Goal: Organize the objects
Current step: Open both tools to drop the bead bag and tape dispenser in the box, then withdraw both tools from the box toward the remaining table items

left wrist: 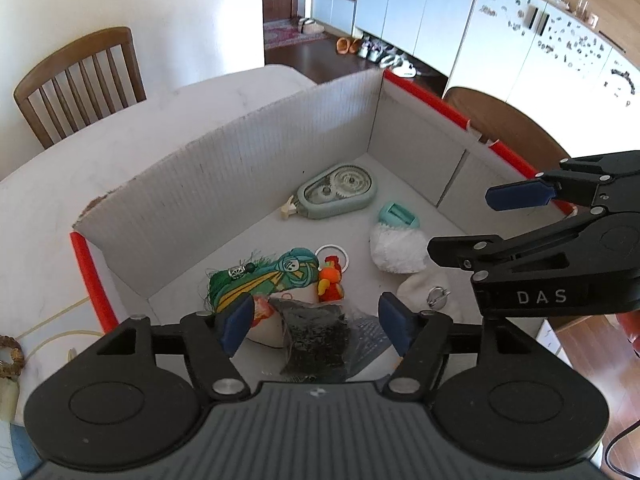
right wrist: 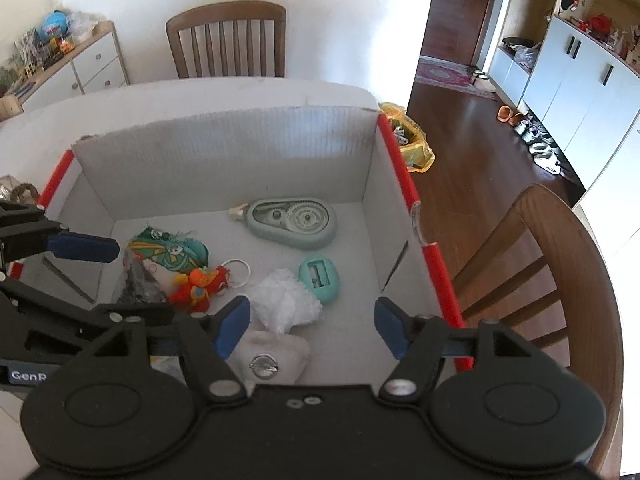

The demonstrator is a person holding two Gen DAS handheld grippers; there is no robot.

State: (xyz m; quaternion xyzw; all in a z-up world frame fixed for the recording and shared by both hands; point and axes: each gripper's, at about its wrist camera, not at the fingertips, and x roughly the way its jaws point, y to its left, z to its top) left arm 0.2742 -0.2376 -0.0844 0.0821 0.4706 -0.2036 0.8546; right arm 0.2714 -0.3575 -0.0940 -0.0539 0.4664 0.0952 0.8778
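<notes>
A big white cardboard box with red edges sits on a white table, and all the small things lie on its floor. The left gripper hangs over the near side of the box with its blue fingers apart and nothing pressed between them. Right below it lies a dark see-through bag. The right gripper hangs beside it, and its fingers are apart too, holding nothing. Under it lies a white pouch with a metal clasp, and just past that a fluffy white thing. A mint green correction tape holder with gears lies near the far wall. A small mint green case lies touching the fluffy thing. A red and orange toy on a key ring lies next to a green patterned cloth thing. Wooden chairs stand around the table. Shoes sit on the brown floor by white cupboards.
</notes>
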